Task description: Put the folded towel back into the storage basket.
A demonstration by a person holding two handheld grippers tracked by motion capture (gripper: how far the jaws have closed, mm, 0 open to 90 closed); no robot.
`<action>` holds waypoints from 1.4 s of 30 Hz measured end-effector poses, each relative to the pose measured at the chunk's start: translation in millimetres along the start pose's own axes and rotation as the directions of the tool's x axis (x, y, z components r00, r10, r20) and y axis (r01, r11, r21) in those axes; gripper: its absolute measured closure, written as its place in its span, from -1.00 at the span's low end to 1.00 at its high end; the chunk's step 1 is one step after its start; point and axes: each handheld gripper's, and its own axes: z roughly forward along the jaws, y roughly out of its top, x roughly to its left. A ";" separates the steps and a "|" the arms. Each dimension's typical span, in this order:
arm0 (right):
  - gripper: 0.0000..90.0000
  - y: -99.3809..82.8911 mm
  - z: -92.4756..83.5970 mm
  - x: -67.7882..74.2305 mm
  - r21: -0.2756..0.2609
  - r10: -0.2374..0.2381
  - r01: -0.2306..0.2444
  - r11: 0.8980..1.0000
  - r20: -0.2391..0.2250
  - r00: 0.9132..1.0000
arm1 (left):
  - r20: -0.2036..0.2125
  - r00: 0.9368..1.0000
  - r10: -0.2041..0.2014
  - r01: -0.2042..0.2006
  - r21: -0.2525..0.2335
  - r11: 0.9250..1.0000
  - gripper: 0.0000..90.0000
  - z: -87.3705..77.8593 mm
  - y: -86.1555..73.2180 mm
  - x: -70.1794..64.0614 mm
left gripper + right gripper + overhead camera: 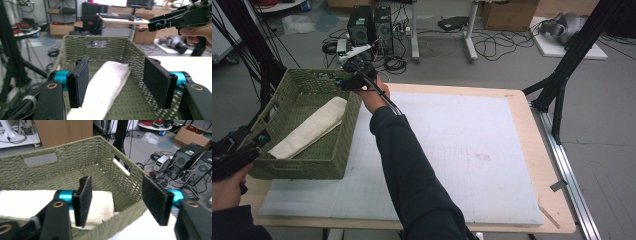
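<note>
Both the left gripper (116, 83) and right gripper (122, 202) stand released, holding nothing; the folded cream cloth (309, 127) lies below them inside the green woven basket (343, 142). Withdraw straight upward, clearing the rim.

**No legible writing in any view**

Nothing can be read here. The computer towers (190, 155) at the right of the right gripper view carry a small pale sticker and a box beside them shows a green lit display, but both are too small and blurred to make out.
</note>
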 end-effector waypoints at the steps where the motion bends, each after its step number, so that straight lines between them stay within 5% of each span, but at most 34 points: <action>1: -0.13 -1.8 -5.6 -2.1 -0.003 0.006 -0.006 1.000 -0.014 1.000 | 0.012 1.000 0.001 -0.001 0.000 1.000 -0.15 1.0 0.0 -1.9; 7: -0.36 -18.8 -37.5 -15.2 -0.006 0.010 -0.010 1.000 -0.045 0.999 | 0.091 0.996 -0.008 0.009 -0.009 1.000 -0.18 8.7 0.9 -17.9; 11: -0.50 -34.4 -59.9 -22.5 -0.012 0.022 -0.023 1.000 -0.036 0.999 | 0.175 0.984 -0.017 0.016 0.002 1.000 -0.20 18.5 -0.5 -32.7; 18: -0.61 -66.8 -97.1 -33.9 -0.012 0.040 -0.041 0.999 -0.024 0.999 | 0.238 0.971 -0.016 0.016 0.002 1.000 -0.54 37.6 -3.6 -61.4; 22: -0.64 -87.7 -120.8 -40.1 -0.005 0.042 -0.042 0.999 -0.001 0.999 | 0.331 0.944 -0.013 0.006 0.021 1.000 -0.56 50.4 -6.0 -78.4; 30: -0.72 -127.4 -170.1 -53.4 -0.035 0.090 -0.088 0.996 0.068 0.994 | 0.402 0.915 0.026 -0.044 0.036 0.998 -0.55 72.7 -9.3 -112.5; 42: -0.74 -199.2 -251.9 -55.9 -0.028 0.107 -0.104 0.994 0.191 0.976 | 0.527 0.848 0.055 -0.100 0.058 0.993 -0.53 106.1 -27.6 -178.3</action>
